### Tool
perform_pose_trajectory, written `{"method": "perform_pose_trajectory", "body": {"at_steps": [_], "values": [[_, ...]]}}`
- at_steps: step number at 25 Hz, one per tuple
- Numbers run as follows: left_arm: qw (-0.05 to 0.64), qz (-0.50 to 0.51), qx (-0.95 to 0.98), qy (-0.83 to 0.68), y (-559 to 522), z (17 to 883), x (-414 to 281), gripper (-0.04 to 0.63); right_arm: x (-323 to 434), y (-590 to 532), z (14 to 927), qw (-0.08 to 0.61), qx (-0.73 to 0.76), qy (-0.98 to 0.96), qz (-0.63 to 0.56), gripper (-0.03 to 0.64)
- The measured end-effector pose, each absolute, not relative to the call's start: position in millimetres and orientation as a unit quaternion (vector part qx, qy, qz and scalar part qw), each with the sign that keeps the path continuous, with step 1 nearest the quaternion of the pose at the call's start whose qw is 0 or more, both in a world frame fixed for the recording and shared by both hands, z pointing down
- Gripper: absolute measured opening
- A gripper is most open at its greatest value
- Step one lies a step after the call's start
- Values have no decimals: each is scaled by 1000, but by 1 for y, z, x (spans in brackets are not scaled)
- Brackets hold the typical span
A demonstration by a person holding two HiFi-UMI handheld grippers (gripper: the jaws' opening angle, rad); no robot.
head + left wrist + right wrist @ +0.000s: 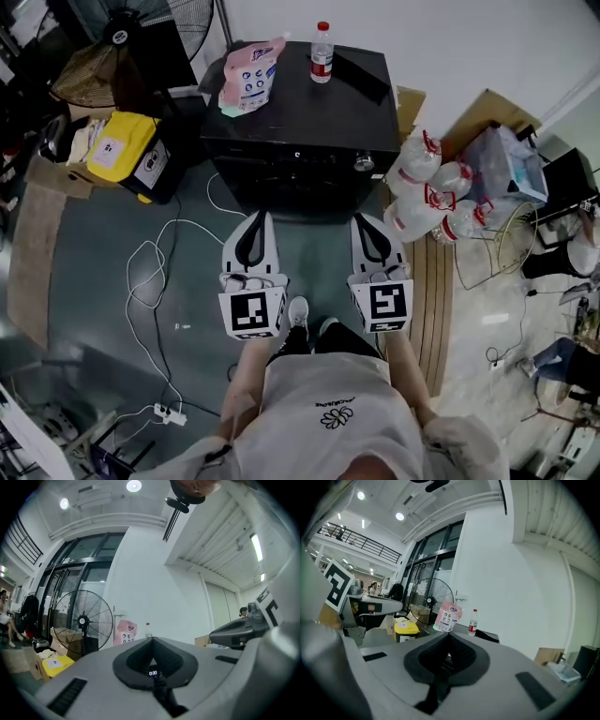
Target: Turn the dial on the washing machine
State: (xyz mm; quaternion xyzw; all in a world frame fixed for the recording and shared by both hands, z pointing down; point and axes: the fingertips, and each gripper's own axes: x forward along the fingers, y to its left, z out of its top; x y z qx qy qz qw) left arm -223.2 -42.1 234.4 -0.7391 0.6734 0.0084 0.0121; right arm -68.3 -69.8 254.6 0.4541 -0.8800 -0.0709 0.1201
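A black washing machine (pixel 291 108) stands ahead of me on the floor. Its silver dial (pixel 364 162) sits at the right end of the front panel, and a small lit display (pixel 297 155) is near the middle. My left gripper (pixel 260 217) and right gripper (pixel 362 219) hover side by side just short of the machine's front, both shut and empty. The right one is slightly below the dial, apart from it. In the left gripper view the closed left gripper (pixel 152 641) frames the display (pixel 153 672). In the right gripper view the right gripper (pixel 449 637) is likewise closed.
A water bottle (pixel 322 52) and a pink bag (pixel 251 75) rest on the machine's top. Large water jugs (pixel 427 192) lie to its right. A fan (pixel 159 23) and a yellow box (pixel 122 145) are at its left. White cable (pixel 150 272) trails over the floor.
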Motion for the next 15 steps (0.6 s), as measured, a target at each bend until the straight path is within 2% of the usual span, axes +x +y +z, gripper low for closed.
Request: {"method": "perform_pose_trajectory", "body": {"at_steps": [15], "values": [[25, 2, -722, 691, -50, 228, -221, -2, -67, -93, 241, 79, 449, -887, -76, 3]]}}
